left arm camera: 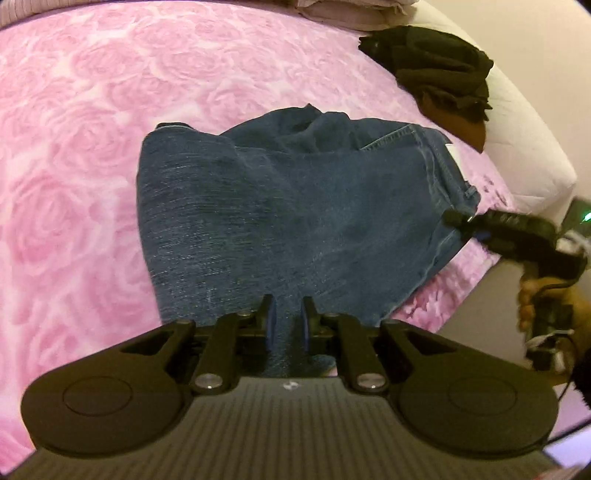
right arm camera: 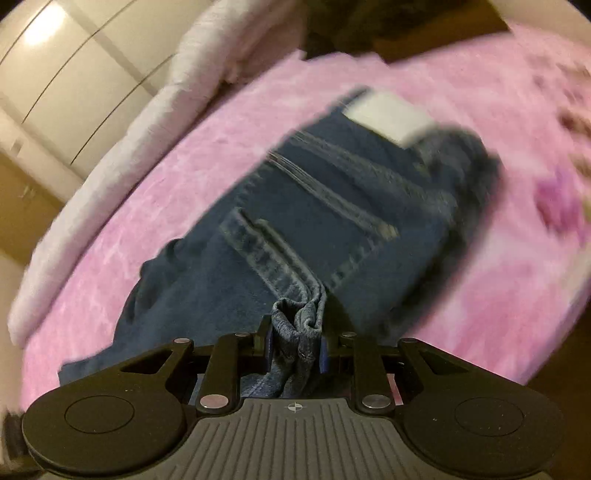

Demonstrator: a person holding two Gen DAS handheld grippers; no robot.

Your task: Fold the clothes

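Observation:
Blue jeans (left arm camera: 295, 206) lie partly folded on the pink rose-patterned bedspread (left arm camera: 74, 147). In the left wrist view a strip of denim runs between the fingers of my left gripper (left arm camera: 289, 317), which is shut on the jeans' near edge. In the right wrist view my right gripper (right arm camera: 295, 332) is shut on a bunched fold of the jeans (right arm camera: 332, 206) at a stitched seam, below the back pocket and a white label (right arm camera: 388, 114). From the left wrist view, the right gripper (left arm camera: 458, 218) sits at the jeans' right edge, held by a hand (left arm camera: 528, 299).
A heap of black clothing (left arm camera: 439, 74) lies at the bed's far right, beside a white mattress edge (left arm camera: 524, 147). Folded pale fabric (left arm camera: 351, 11) rests at the far end. The bed's edge drops off to the right. White cupboard doors (right arm camera: 74, 55) stand behind.

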